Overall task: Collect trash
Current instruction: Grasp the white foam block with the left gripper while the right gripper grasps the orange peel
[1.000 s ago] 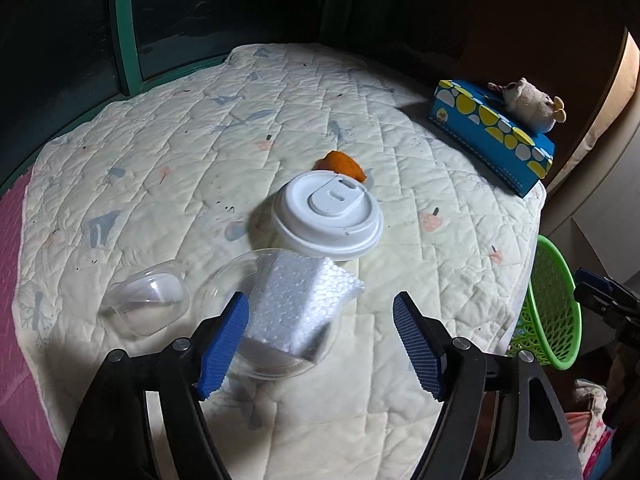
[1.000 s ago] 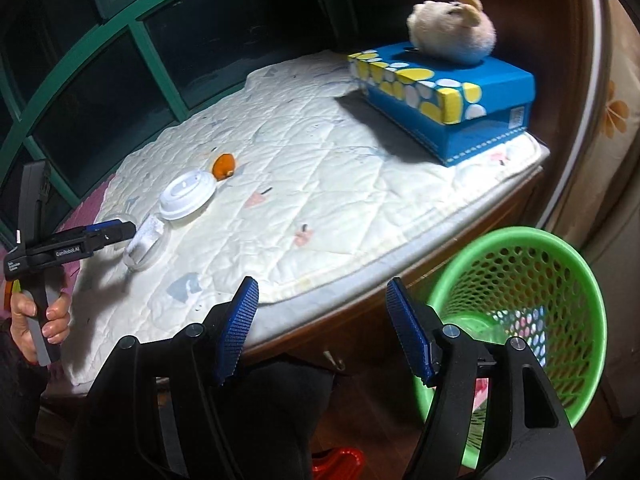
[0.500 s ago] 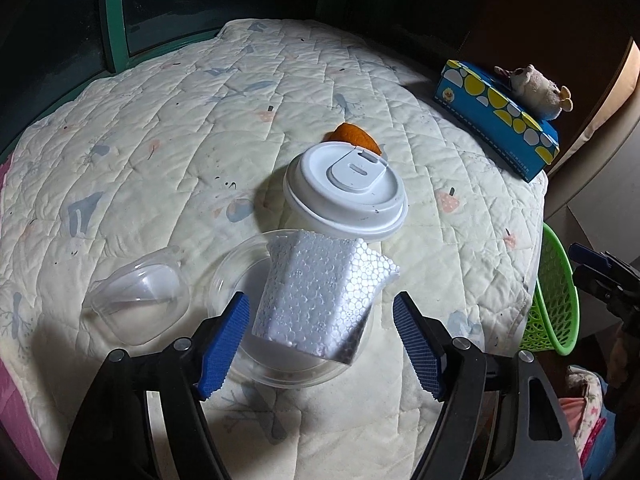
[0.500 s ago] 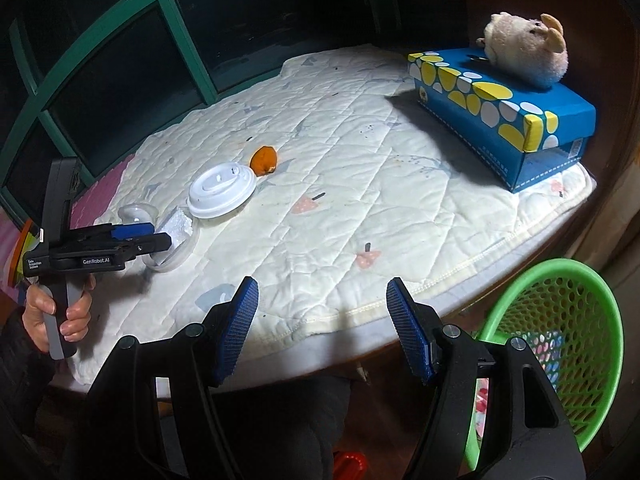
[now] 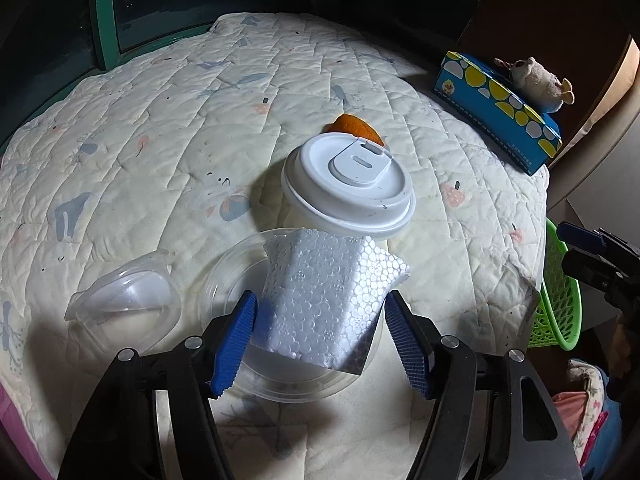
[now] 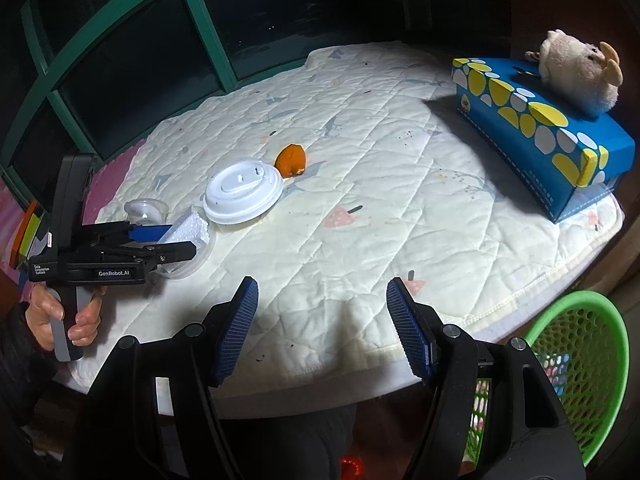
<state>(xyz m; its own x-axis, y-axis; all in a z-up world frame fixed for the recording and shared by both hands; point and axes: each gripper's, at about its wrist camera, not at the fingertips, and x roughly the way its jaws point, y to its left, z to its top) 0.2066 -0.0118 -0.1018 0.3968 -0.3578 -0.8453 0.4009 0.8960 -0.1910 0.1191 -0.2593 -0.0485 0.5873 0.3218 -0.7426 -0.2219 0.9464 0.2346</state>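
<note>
the left claw (image 5: pixel 320 340) has moved in since a second ago; spread wide, its fingers now flank the foam (image 5: pixel 328 296) in the clear lid (image 5: pixel 224 280) on the quilt (image 5: pixel 160 140). right claw (image 6: pixel 322 328) released, hovering near the basket (image 6: pixel 592 344).

A plush toy (image 6: pixel 576 70) sits atop a blue tissue box (image 6: pixel 540 136) on the quilted mat (image 6: pixel 380 200).

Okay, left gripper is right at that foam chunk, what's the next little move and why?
Probably close the left gripper on the styrofoam block: its open fingers already flank the block, which sits in a clear plastic lid.
</note>
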